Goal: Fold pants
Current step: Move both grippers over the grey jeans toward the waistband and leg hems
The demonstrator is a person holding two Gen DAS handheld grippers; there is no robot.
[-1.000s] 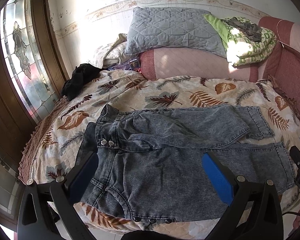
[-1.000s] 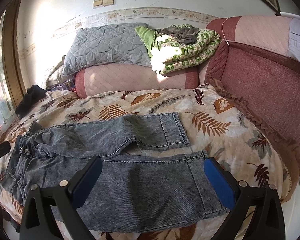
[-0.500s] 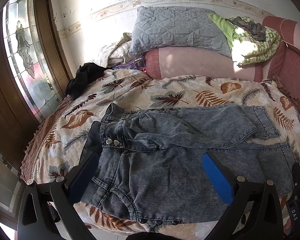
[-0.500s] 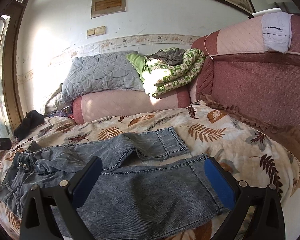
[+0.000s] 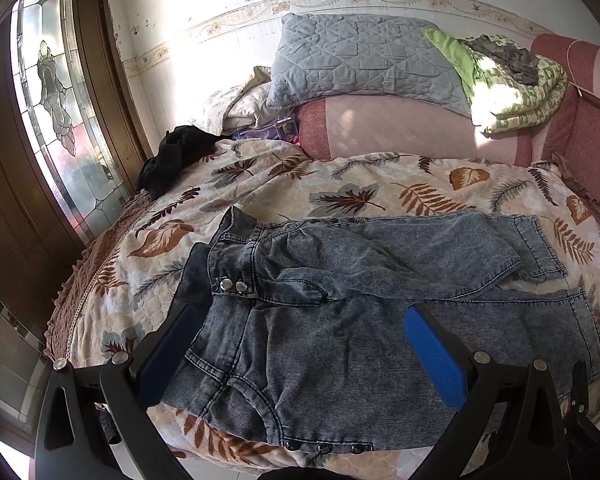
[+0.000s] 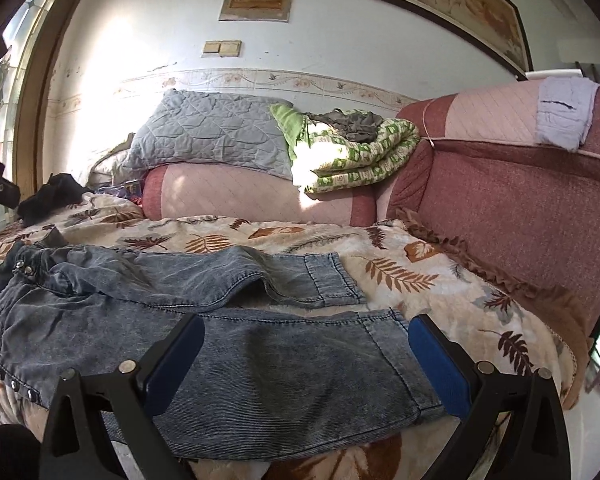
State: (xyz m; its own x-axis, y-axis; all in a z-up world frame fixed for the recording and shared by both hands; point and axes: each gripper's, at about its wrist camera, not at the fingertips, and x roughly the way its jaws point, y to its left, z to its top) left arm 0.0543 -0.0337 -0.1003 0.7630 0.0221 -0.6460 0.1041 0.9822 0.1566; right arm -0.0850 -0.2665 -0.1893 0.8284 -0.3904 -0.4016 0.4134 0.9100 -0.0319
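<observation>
Left wrist view, pants [image 5: 340, 320] spread beyond parted jaws, seemingly untouched

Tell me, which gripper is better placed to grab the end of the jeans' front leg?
Probably the right gripper. It hangs open right above the near leg's hem of the jeans. The left gripper, also open, sits over the waist end, far from that hem.
</observation>
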